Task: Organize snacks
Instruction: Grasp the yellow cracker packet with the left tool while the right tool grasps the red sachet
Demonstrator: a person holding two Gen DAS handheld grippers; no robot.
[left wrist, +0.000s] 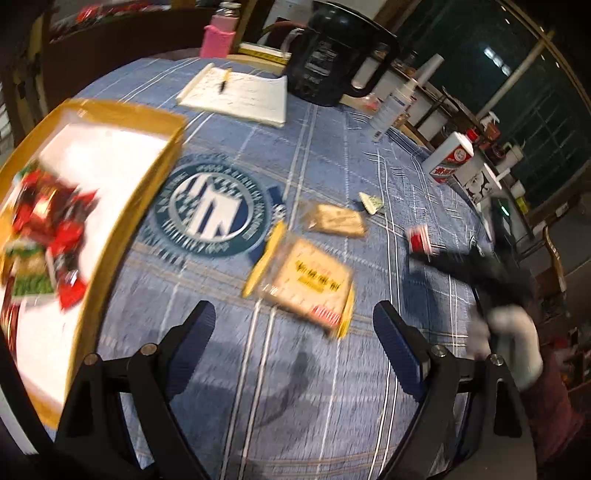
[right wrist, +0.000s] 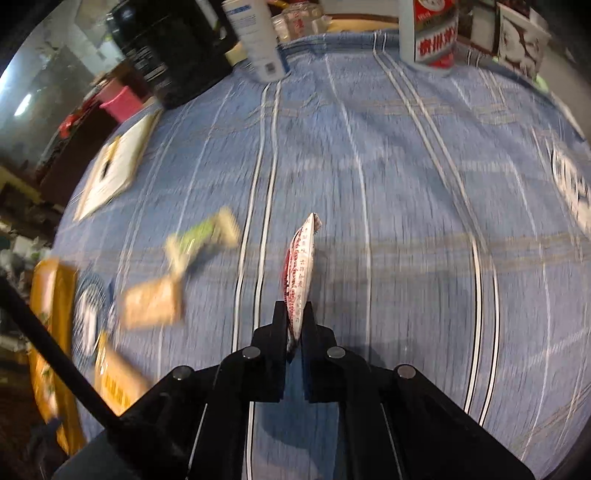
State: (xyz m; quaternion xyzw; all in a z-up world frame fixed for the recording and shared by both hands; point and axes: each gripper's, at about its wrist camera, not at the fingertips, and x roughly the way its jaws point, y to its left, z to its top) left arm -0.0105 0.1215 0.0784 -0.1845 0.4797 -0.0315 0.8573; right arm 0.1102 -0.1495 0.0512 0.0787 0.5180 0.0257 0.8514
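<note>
My right gripper (right wrist: 294,308) is shut on a small red-and-white snack packet (right wrist: 300,269), held edge-on above the blue cloth; the same packet (left wrist: 419,240) shows at the right of the left wrist view. My left gripper (left wrist: 293,317) stands open over the cloth with nothing between its fingers. Just beyond it lies a yellow cracker pack (left wrist: 308,286), then a tan snack pack (left wrist: 338,220) and a small green-and-white packet (left wrist: 371,202). At the left, a yellow-rimmed box (left wrist: 122,221) holds several red and green snack packets (left wrist: 48,236).
On the blue tablecloth (left wrist: 258,369) stand a black jug (left wrist: 328,55), a notepad with a pen (left wrist: 240,94), a white spray bottle (left wrist: 397,99), a white-and-red bottle (left wrist: 452,157) and a pink bottle (left wrist: 218,35). A white-gloved hand (left wrist: 513,347) holds the right gripper.
</note>
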